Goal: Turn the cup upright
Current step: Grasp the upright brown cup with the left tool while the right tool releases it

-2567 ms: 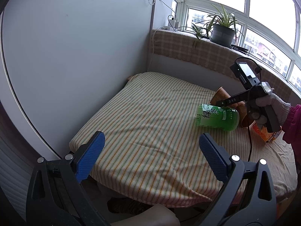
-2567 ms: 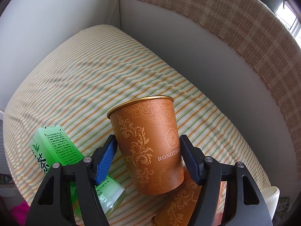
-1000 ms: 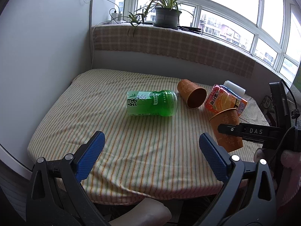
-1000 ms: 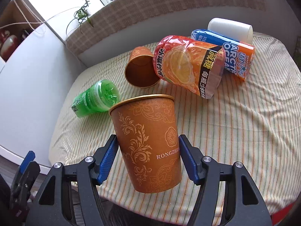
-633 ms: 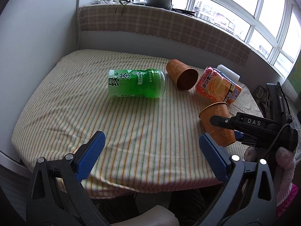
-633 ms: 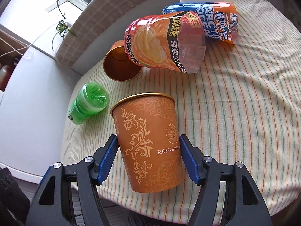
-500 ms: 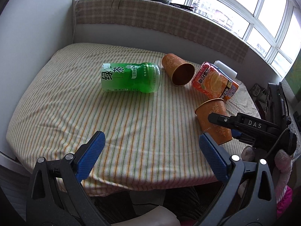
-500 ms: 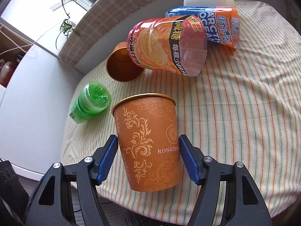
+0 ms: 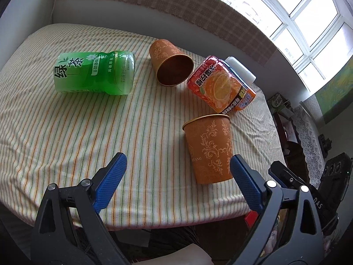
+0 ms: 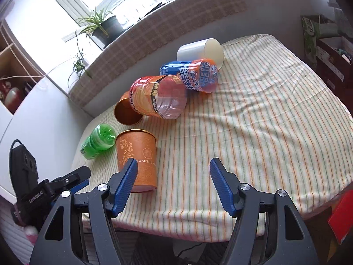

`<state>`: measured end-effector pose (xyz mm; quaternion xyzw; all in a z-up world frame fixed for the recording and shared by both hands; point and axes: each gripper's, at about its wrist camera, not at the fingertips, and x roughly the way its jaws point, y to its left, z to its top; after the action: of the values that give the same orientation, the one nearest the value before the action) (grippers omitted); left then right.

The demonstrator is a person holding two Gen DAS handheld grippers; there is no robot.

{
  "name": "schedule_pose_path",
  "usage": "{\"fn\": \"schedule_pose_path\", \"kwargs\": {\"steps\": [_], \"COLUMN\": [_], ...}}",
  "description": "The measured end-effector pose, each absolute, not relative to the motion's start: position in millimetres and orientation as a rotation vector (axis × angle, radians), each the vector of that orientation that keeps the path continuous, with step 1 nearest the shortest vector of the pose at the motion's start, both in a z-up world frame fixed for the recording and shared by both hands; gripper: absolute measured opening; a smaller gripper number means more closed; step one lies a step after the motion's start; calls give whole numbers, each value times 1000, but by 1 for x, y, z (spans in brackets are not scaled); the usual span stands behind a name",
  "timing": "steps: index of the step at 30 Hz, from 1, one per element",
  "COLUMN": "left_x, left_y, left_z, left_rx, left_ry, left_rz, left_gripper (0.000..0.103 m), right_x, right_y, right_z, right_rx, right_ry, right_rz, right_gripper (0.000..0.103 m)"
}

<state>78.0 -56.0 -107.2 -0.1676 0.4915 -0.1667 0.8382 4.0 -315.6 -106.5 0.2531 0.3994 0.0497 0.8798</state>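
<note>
Right gripper [image 10: 173, 181], jaws wide and empty, hangs beside the upright orange paper cup [image 10: 136, 159] on the striped worktop [image 10: 253, 132]; placement looks complete, so withdrawal seems next.

Left tool [image 9: 177, 177] held low at near edge of view, jaws spread wide, blue pads [image 9: 110, 182] apart, nothing between them. Black arms angled up and inward from bottom corners. Right tool [image 10: 174, 184] likewise low, jaws parted wide, blue pads [image 10: 222, 186] clear of everything, gripping nothing. Each tool visible in other's view: left tool body at lower left of right wrist view, right tool body at lower right of left wrist view. Hands not clearly visible.
</note>
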Motion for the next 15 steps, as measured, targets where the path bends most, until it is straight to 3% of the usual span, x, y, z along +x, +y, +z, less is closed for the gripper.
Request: {"fn": "schedule_pose_path", "kwargs": {"steps": [3,6,15], "left_x": [92,104,133], "left_y": [-66,-74,-91], "left_z": [-114,-120,-135], "left_rx": [-430,-480,-574], "left_ry": [1086,1120,1200], "left_rz": [-395,-410,-440], "left_gripper": [93,84,84], "right_x": [-14,-27,-37], "right_y": [-331,-344,-359], "right_z": [-110,-115,-120], "right_rx": [538,544,567], "right_ry": [827,829,838], "right_rz": [44,-6,-42], "right_gripper": [67,67,67]}}
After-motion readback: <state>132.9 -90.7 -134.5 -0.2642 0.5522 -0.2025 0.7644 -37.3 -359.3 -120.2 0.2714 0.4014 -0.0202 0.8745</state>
